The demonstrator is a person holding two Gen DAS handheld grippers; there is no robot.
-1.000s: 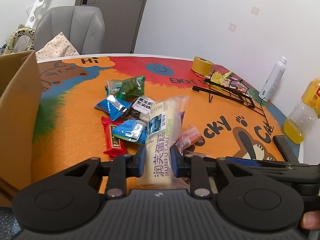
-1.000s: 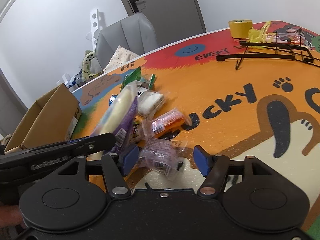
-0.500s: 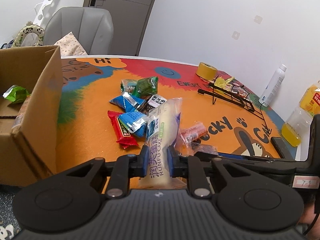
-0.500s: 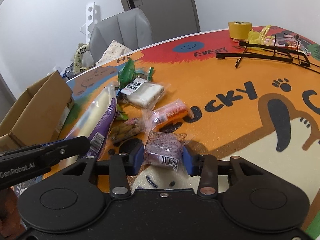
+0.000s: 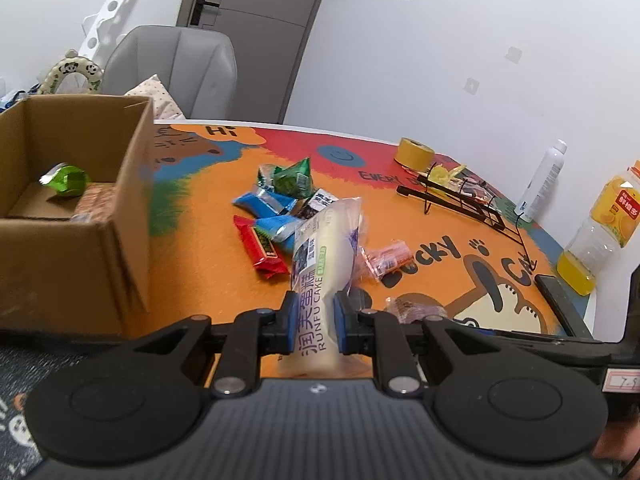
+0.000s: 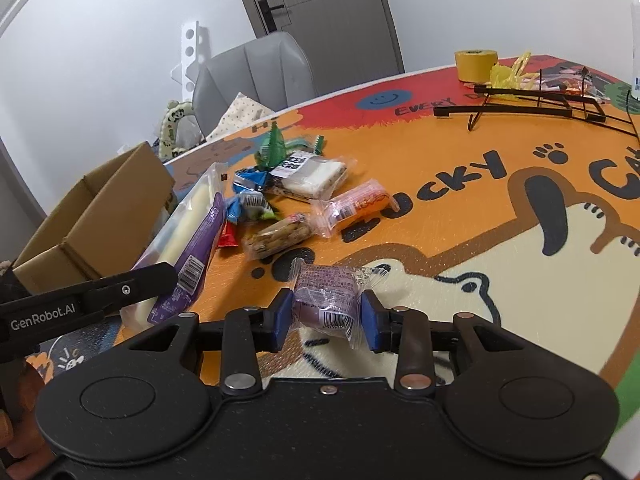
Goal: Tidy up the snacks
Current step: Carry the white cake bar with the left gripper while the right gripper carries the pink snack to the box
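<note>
Right wrist: one purple snack.

Cardboard box: left side cut off by the frame edge; floor mostly hidden behind its near wall.
Green packet in box: print too blurred to read.
Packet beside it: half hidden by the box wall, kind unclear.
Juice bottle: label cut by the right edge.
Cake packet: lower end hidden behind the gripper body.
White bottle: only a sliver in frame.
</note>
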